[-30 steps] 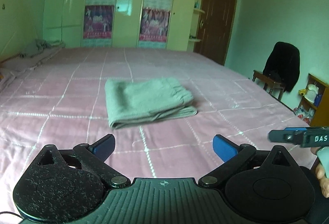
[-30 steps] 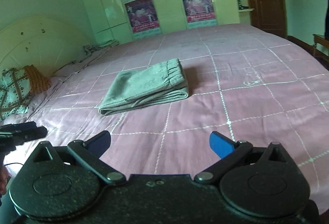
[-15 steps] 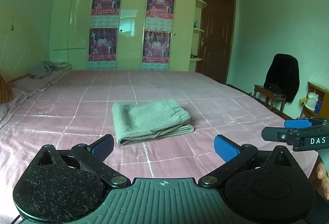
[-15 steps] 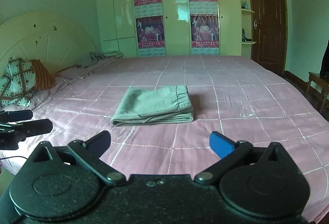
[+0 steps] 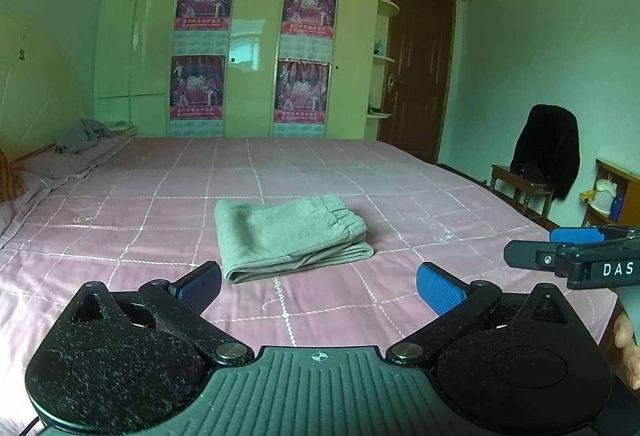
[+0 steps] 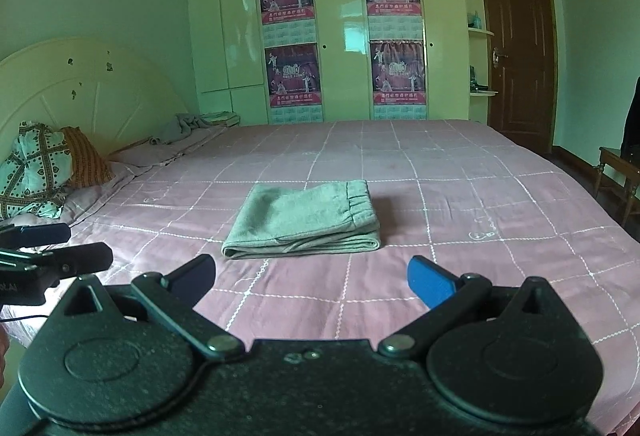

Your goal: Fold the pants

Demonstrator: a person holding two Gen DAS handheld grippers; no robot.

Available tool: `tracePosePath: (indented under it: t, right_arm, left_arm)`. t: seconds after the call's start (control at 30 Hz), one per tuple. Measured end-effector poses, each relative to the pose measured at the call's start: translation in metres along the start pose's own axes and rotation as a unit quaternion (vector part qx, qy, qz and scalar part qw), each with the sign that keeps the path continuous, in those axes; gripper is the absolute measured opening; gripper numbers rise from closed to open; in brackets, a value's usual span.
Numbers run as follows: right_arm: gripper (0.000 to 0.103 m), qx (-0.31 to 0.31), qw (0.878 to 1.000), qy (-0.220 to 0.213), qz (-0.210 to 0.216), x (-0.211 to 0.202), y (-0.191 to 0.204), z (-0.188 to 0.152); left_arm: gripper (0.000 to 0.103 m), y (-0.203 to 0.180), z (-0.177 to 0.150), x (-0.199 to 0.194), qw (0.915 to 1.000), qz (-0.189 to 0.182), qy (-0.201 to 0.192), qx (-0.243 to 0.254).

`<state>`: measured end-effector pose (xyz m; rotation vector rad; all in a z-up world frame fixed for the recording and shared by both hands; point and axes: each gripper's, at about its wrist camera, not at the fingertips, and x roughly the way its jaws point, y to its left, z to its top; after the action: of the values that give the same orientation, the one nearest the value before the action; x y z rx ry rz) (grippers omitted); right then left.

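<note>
Left gripper point(image 5: 318, 286): nearest the left wrist camera, its two blue-padded fingers point(image 5: 436, 290) spread wide apart and holding nothing, raised above the near edge of the bed.
Right gripper point(image 6: 312, 280): nearest the right wrist camera, its fingers point(image 6: 430, 282) also spread wide and empty; seen from the left camera it sits at the right edge, just beside the left gripper.
Hand point(image 5: 626, 340): a few fingertips of the person show at the far right of the left wrist view, under the right gripper.
Bed point(image 5: 120, 220): covered by a pink sheet with a white stitched grid, stretching away from both grippers.
Pants point(image 5: 290, 234): grey-green, folded into a flat stacked rectangle, lying on the bed ahead of both grippers and apart from them; the gathered waistband faces right, the folded edge faces the cameras.
Pillows point(image 6: 44, 167): patterned, at the bed's left end against a cream headboard point(image 6: 80, 83).
Chair point(image 5: 528, 183): wooden, right of the bed, with a black garment point(image 5: 550, 147) draped on it.
Wardrobe point(image 5: 248, 47): pale doors with four posters, along the far wall.
Door point(image 5: 416, 75): brown, right of the wardrobe.
</note>
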<state>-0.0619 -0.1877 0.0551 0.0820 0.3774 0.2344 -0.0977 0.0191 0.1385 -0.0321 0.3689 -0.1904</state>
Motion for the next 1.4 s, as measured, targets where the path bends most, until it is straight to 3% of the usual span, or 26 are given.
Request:
tracePosePath:
  t: [1.4]
  right_arm:
    - [0.103,-0.005,1.000,0.000,0.000,0.0000,0.0009,-0.0005]
  left_arm:
    - [0.103,0.0003,-0.0019,0.0003,1.0000,0.000,-0.003,-0.004]
